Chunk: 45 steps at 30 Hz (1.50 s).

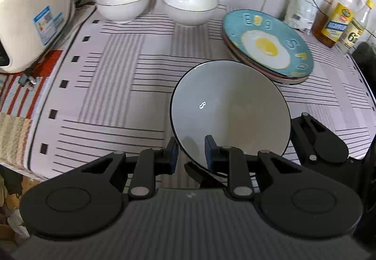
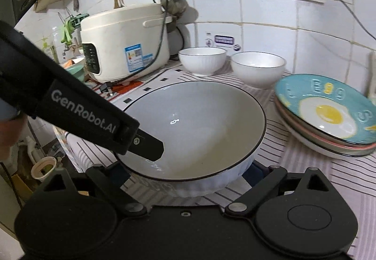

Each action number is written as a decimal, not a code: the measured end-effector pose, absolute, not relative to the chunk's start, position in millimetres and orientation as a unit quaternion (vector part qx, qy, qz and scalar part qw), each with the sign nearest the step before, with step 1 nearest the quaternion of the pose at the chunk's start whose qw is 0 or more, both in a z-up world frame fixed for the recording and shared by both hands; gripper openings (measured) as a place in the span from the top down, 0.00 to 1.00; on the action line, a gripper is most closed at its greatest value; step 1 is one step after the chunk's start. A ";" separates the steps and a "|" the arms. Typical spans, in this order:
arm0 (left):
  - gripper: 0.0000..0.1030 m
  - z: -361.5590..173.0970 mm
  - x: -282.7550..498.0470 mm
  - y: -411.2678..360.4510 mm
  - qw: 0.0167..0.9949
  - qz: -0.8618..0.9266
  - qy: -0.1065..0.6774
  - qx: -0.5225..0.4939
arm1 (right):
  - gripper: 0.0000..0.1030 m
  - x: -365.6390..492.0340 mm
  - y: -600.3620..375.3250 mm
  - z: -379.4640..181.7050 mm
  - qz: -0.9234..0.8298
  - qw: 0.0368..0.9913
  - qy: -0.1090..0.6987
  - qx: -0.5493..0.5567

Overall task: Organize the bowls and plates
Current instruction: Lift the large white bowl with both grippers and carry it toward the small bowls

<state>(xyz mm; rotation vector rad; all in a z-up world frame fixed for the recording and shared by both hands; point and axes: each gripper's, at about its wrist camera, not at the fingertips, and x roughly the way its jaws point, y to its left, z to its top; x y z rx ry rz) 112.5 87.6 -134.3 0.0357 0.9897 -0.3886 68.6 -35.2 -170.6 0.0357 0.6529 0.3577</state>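
A large white bowl with a dark rim (image 1: 230, 104) (image 2: 199, 123) hangs tilted just above the striped cloth. My left gripper (image 1: 191, 150) is shut on its near rim, one pad inside and one outside; its finger (image 2: 150, 147) shows in the right wrist view. My right gripper (image 2: 188, 173) straddles the bowl's ribbed lower wall, with a blue pad against each side. Two small white bowls (image 1: 123, 3) (image 1: 190, 7) stand side by side at the back wall. To their right lies a stack of plates topped by a blue fried-egg plate (image 1: 265, 43) (image 2: 326, 112).
A white rice cooker (image 1: 28, 13) (image 2: 124, 48) stands at the back left, its plug lying on the cloth. Oil bottles (image 1: 338, 15) and a bag stand in the back right corner. The striped cloth (image 1: 112, 86) ends at the counter's left edge.
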 end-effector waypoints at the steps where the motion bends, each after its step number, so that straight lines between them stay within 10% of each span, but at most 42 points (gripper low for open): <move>1: 0.78 -134.2 111.8 84.1 0.861 -0.188 0.473 0.018 | 0.05 67.6 -38.6 -169.6 0.171 0.931 0.322 0.020; 45: 0.78 -155.4 112.7 -19.5 0.831 -0.239 0.501 0.043 | 0.06 25.7 -131.9 -191.4 0.079 0.934 0.348 0.004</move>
